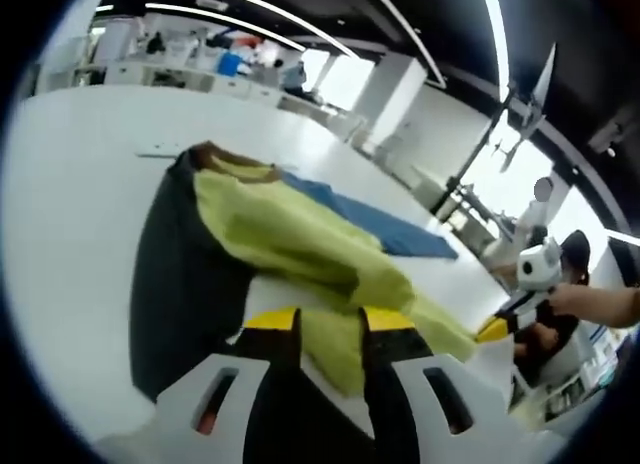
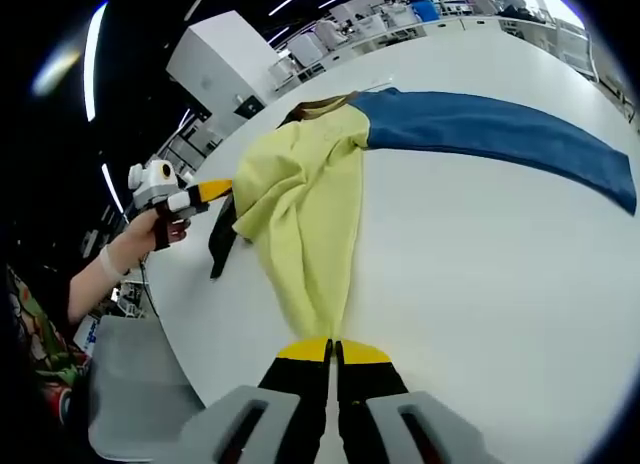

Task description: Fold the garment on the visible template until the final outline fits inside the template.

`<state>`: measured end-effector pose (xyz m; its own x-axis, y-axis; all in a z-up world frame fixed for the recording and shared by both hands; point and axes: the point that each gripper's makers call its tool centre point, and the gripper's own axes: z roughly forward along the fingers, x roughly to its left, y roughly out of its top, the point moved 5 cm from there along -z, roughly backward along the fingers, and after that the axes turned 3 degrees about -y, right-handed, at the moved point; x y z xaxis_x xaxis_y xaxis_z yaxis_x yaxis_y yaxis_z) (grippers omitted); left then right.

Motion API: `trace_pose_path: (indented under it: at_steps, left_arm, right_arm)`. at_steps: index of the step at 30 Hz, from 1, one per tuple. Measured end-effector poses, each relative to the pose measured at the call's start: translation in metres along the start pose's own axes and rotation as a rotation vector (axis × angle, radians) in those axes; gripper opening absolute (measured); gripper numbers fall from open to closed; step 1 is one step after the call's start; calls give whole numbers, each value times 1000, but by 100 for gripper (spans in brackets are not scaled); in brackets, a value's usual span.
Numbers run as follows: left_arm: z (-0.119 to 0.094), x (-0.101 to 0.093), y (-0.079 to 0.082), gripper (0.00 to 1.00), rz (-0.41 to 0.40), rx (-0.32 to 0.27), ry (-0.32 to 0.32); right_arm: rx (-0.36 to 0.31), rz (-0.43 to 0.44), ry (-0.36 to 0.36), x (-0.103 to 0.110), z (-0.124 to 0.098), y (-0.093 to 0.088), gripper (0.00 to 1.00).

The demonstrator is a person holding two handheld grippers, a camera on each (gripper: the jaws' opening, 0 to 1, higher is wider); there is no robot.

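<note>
On the white counter (image 2: 480, 244) the yellow, blue and black garment (image 2: 305, 199) lies spread; the right hand-held gripper (image 2: 333, 352) pinches its near hem, the left hand-held gripper (image 1: 330, 324) its yellow edge.

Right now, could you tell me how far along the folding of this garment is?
Mid-fold. The yellow panel already lies gathered over the garment's middle. The right gripper is shut on its hem; the left gripper holds fabric at the other edge. The blue sleeve remains spread flat and the dark panel unfolded. No template outline is discernible.
</note>
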<state>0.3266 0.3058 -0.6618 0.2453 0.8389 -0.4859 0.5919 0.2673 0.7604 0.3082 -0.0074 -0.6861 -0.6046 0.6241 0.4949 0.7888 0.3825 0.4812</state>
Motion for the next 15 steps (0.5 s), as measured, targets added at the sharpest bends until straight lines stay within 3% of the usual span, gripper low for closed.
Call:
trace_pose_path:
  at_steps: [15]
  left_arm:
    - [13,13,-4,23,-111,25,-1]
  right_arm:
    - [3,2,-1,-2,1,-1,0]
